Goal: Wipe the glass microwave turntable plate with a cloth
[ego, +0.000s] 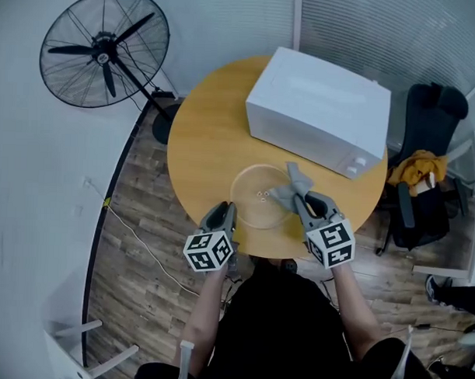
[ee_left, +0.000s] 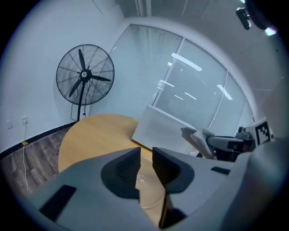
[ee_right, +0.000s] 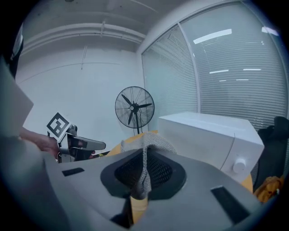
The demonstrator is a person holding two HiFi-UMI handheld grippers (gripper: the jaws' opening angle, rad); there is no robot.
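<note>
The clear glass turntable plate (ego: 257,197) lies flat on the round wooden table (ego: 208,137), near its front edge. My left gripper (ego: 225,210) hovers at the plate's near-left rim. Its jaws stand a narrow gap apart with nothing between them, and the plate (ee_left: 142,181) shows through that gap (ee_left: 145,158). My right gripper (ego: 303,199) is over the plate's right side, shut on a grey cloth (ego: 293,187). The cloth (ee_right: 146,149) stands up from between the pads of the right gripper (ee_right: 144,169), and also appears in the left gripper view (ee_left: 196,137).
A white microwave (ego: 318,110) stands at the back right of the table, just beyond the plate. A black pedestal fan (ego: 102,48) is on the floor at the far left. A black chair with a yellow garment (ego: 417,168) is at the right. A cable runs along the wooden floor.
</note>
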